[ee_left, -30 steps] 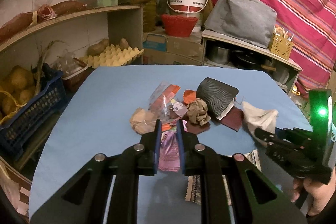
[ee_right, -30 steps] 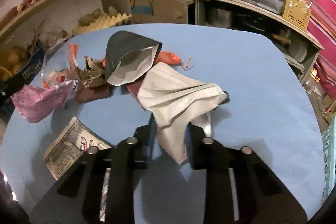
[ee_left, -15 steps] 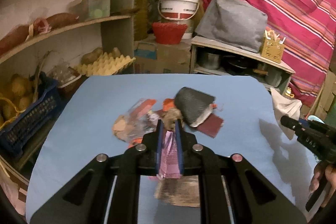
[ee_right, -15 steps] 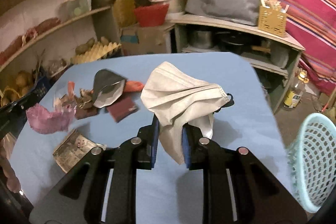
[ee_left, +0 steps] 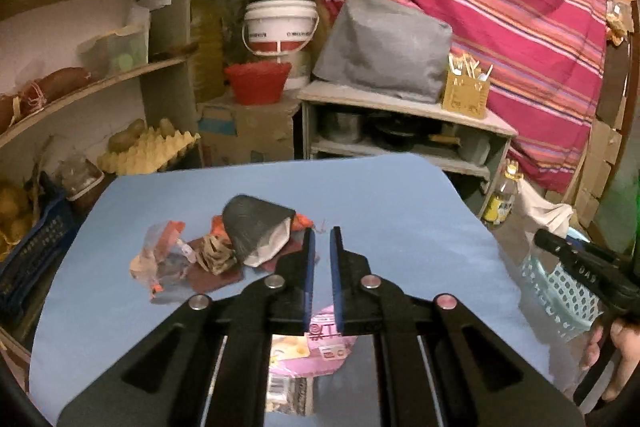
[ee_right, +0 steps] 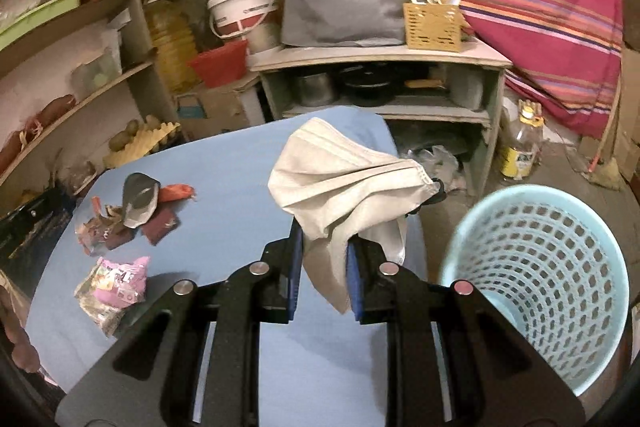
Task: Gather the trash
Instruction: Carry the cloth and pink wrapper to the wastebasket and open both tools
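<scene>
Mask (ee_right: 344,179) hides right jaws' tips; basket (ee_right: 540,267) rim cropped.

Black fingers (ee_right: 294,267), blue pads, seemingly silver rivets.

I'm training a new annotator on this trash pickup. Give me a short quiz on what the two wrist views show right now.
1. True or false: the right tongs are shut on the face mask.
2. Where does the pale blue basket stand relative to the table? A) on it. B) on the floor beside it. C) on a shelf above it.
3. Short answer: which is nearer the basket, the face mask or the dark pouch?

Key: 1 true; 2 B; 3 the face mask.
</scene>
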`<state>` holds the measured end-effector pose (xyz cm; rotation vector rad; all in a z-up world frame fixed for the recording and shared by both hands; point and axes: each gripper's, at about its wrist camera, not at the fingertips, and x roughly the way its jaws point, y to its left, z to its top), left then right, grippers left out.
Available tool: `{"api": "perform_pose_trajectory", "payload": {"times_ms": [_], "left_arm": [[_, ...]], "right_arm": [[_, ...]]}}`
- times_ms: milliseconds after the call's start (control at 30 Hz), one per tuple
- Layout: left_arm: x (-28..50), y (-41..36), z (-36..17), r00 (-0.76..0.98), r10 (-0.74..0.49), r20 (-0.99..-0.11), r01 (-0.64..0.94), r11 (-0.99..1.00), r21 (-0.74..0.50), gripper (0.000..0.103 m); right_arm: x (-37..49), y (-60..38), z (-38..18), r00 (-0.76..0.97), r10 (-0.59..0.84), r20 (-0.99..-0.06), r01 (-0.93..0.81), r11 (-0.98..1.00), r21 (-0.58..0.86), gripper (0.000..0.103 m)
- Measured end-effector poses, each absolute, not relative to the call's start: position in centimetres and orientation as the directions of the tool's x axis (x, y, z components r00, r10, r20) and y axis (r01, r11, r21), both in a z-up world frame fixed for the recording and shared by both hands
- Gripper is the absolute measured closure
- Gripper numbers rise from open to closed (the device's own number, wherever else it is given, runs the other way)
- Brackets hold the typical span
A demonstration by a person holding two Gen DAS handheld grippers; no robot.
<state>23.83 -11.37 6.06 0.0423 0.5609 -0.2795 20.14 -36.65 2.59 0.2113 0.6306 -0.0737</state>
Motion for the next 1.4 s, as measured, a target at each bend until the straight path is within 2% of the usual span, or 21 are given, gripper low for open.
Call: {"api": "perform_pose_trajectory", "payload": {"times_ms": [133, 167, 200, 233, 300, 500, 667, 800, 833, 900, 1000, 1067, 1200, 1400], "left_arm": [[23.8, -11.8, 3.9, 0.787, -0.213, -0.579, 0.26, 0.966, -0.001, 0.089], [23.8, -11.6, 3.3, 0.778, -0.209, -0.592, 0.253, 0.967, -0.009, 0.07], [23.7, -11.4, 2.5, 0.774, -0.198, -0.601, 0.237, 0.971, -0.016, 0.035], [23.5, -11.3, 2.1, 0.784, -0.18, -0.594, 0.214, 0.977, -0.014, 0.023], [23.4, -11.3, 1.2, 0.786, -0.162, -0.596, 0.201, 0.98, -0.001, 0.021], [24.8, -13.0, -2.1, 0.72, -0.151, -0.677, 0.218, 0.976, 0.014, 0.02], [26.5, -13.3, -4.5, 0.653, -0.135, -0.745, 0.206, 0.978, 0.003, 0.02], [27.2, -12.8, -5.4, 0.633, -0.135, -0.762, 0.192, 0.981, -0.014, 0.023], [27.2, -12.7, -5.4, 0.633, -0.138, -0.762, 0.191, 0.981, -0.019, 0.027], [27.2, -12.7, -5.4, 0.627, -0.16, -0.762, 0.209, 0.977, -0.034, 0.054], [27.0, -12.9, -5.1, 0.63, -0.177, -0.756, 0.23, 0.973, -0.036, 0.074], [26.8, -13.1, -4.7, 0.643, -0.175, -0.746, 0.238, 0.971, -0.023, 0.082], [26.5, -13.3, -3.5, 0.669, -0.194, -0.717, 0.254, 0.967, -0.025, 0.089], [25.8, -14.2, -0.8, 0.71, -0.239, -0.663, 0.276, 0.96, -0.051, 0.089]], "right_arm": [[19.6, -38.0, 2.0, 0.798, -0.011, -0.603, 0.152, 0.972, 0.182, 0.083], [19.4, -38.3, 1.9, 0.796, -0.01, -0.605, 0.154, 0.97, 0.187, 0.083], [19.3, -38.4, 1.8, 0.796, -0.008, -0.605, 0.155, 0.969, 0.192, 0.083], [19.1, -38.5, 1.8, 0.797, -0.006, -0.604, 0.155, 0.969, 0.195, 0.083], [18.9, -38.4, 1.8, 0.798, -0.006, -0.602, 0.153, 0.969, 0.192, 0.083], [18.8, -38.5, 1.9, 0.798, 0.003, -0.603, 0.146, 0.969, 0.198, 0.083], [18.8, -38.5, 1.9, 0.8, 0.002, -0.601, 0.148, 0.969, 0.2, 0.083], [18.7, -38.7, 2.0, 0.799, 0.003, -0.602, 0.15, 0.967, 0.204, 0.083], [18.7, -38.7, 2.0, 0.799, 0.003, -0.602, 0.15, 0.967, 0.205, 0.083], [18.7, -38.7, 2.0, 0.798, 0.003, -0.602, 0.151, 0.967, 0.205, 0.083], [18.7, -38.8, 2.0, 0.798, 0.004, -0.602, 0.149, 0.968, 0.204, 0.083], [18.7, -38.8, 2.0, 0.799, 0.003, -0.601, 0.149, 0.968, 0.203, 0.083], [18.7, -38.9, 2.2, 0.803, -0.005, -0.596, 0.152, 0.969, 0.197, 0.083], [18.3, -40.0, 2.6, 0.811, -0.02, -0.584, 0.166, 0.966, 0.197, 0.083]]}}
